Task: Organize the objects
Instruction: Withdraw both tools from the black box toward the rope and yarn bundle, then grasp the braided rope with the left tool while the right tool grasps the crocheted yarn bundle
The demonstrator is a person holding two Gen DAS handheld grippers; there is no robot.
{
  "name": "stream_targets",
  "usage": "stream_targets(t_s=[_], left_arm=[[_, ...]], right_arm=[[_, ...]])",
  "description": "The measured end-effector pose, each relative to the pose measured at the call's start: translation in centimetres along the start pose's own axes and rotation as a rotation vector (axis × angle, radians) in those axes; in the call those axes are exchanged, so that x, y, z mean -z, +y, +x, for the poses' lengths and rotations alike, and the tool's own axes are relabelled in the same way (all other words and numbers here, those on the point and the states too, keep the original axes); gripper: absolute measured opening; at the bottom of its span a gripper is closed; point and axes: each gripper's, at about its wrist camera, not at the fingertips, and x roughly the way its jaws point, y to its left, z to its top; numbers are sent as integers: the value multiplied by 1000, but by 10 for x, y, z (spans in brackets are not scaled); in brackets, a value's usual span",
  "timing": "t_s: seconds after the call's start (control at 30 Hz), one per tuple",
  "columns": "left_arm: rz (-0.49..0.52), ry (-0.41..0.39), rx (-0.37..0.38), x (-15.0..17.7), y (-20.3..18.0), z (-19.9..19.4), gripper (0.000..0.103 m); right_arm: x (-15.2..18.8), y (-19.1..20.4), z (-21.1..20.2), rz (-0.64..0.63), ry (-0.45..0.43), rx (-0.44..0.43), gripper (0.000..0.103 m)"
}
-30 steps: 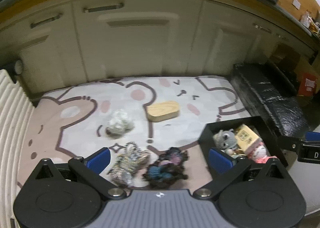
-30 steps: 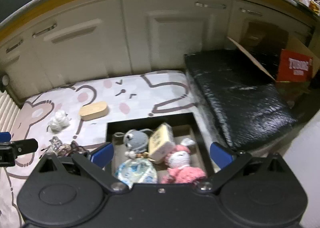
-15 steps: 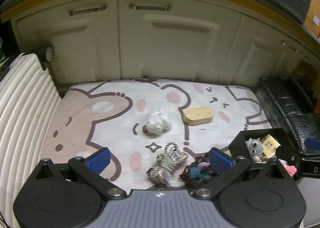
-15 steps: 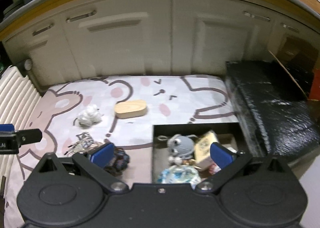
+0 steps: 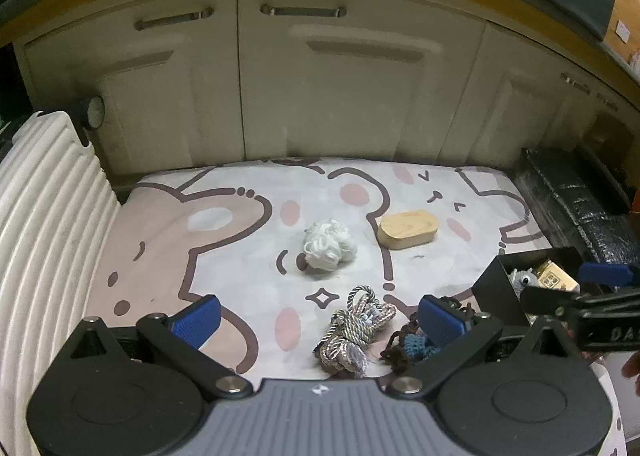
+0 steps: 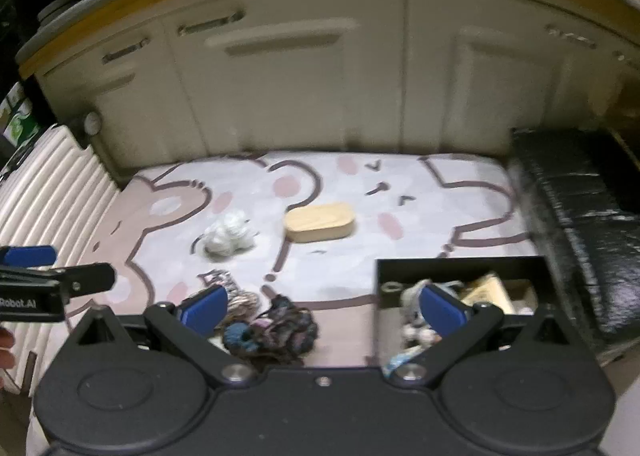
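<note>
Hovering low over the mat (image 5: 224,252), the left gripper (image 5: 318,314) has its blue pads spread wide and holds nothing; the right gripper (image 6: 322,306) is spread just as wide and is also empty. In the left view, the rope bundle (image 5: 356,326) lies at lower centre, between the pads and nearer the right one, its long axis running from lower left to upper right. Just right of it, partly behind the right pad, sits the dark yarn tangle (image 5: 412,344). In the right view that tangle (image 6: 276,330) sits at lower centre, between the pads, so each gripper has a loose item nearly in line with it. Further up the frame lie the white puff (image 5: 330,244) and, to its right, the wooden block (image 5: 408,232), long axis nearly left to right, well apart from both grippers. The black box (image 6: 460,268) stands at lower right in the right view, already holding small toys, its contents partly hidden by the right pad. The box looks like the goal, and four items are still out on the mat. The left gripper seems best placed for the rope, though it would need to turn across the bundle's slant; the right is nearer the box and the tangle. Loose strands may snag or trail on lifting.
</note>
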Motion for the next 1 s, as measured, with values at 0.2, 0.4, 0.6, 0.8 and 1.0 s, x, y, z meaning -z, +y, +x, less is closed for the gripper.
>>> stream_targets(t_s=[0.2, 0.4, 0.6, 0.8, 1.0], left_arm=[[-10, 0, -11, -4, 11, 9, 103], [-36, 22, 18, -10, 20, 22, 103], [23, 72, 48, -12, 13, 43, 95], [61, 145, 75, -7, 10, 67, 88], [67, 203, 150, -1, 8, 87, 80]], right_arm=[[3, 19, 25, -77, 34, -52, 103], [11, 40, 54, -195, 80, -72, 103], [22, 58, 85, -326, 141, -83, 103], [32, 66, 109, -387, 200, -71, 96], [35, 65, 124, -380, 245, -82, 82]])
